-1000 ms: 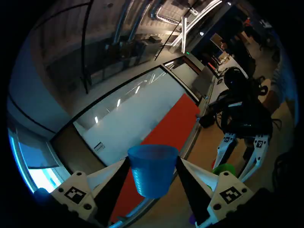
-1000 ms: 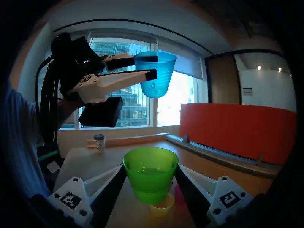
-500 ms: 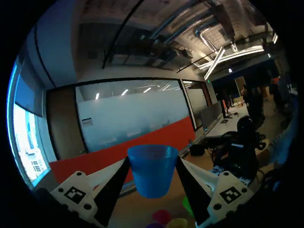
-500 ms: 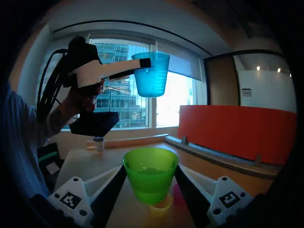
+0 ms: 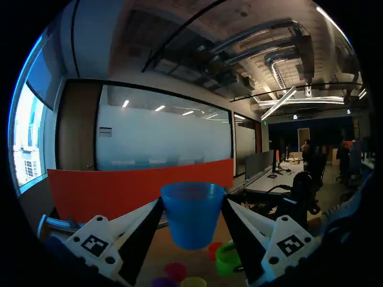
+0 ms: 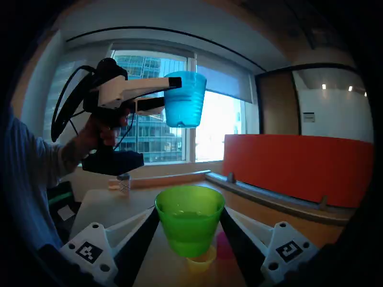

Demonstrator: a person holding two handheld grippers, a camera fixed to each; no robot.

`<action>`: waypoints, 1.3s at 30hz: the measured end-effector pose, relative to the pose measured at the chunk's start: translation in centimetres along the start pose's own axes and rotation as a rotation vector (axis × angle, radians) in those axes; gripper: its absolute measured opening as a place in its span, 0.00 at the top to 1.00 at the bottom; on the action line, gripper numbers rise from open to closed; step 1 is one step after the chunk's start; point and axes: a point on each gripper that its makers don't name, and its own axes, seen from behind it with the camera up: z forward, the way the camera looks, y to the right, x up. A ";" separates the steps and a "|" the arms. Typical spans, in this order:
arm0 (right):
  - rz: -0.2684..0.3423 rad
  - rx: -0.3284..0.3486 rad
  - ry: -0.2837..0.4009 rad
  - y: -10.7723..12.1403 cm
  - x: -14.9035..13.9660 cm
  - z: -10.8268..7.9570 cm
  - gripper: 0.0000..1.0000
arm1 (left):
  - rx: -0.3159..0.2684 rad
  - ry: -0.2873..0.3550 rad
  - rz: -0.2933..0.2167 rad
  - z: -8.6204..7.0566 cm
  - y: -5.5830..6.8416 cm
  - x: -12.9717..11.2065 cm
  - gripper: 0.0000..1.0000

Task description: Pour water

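A blue cup (image 5: 192,227) sits upright between the fingers of my left gripper (image 5: 192,203), which is shut on it. In the right gripper view the same blue cup (image 6: 185,106) hangs high in the air, held level by the left gripper (image 6: 176,93) in a person's hand (image 6: 103,136). My right gripper (image 6: 190,213) is shut on a green cup (image 6: 190,225) with some clear water in it, low over the table. The green cup (image 5: 226,258) also shows below and right of the blue one.
Small yellow (image 6: 201,263) and pink (image 6: 223,239) cups stand on the wooden table (image 6: 110,205) under the green cup. A small jar (image 6: 123,182) is near the window sill. A red partition (image 6: 306,165) lines the table's far side.
The left gripper has turned from tilted to level, bringing the blue cup upright, and has drifted slightly left in the right gripper view. The right gripper and green cup stay put.
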 end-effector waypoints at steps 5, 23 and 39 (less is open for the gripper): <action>0.002 -0.010 -0.006 0.3 -0.1 -0.3 0.11 | 0.006 -0.019 0.016 -0.4 -0.2 -1.2 0.14; 0.012 -0.072 -0.029 2.5 0.1 -3.2 0.11 | 0.018 -0.043 0.024 -1.9 -0.9 -4.3 0.14; 0.005 -0.130 -0.053 3.9 0.5 -6.8 0.11 | -0.010 -0.057 0.023 -3.1 0.6 -6.6 0.14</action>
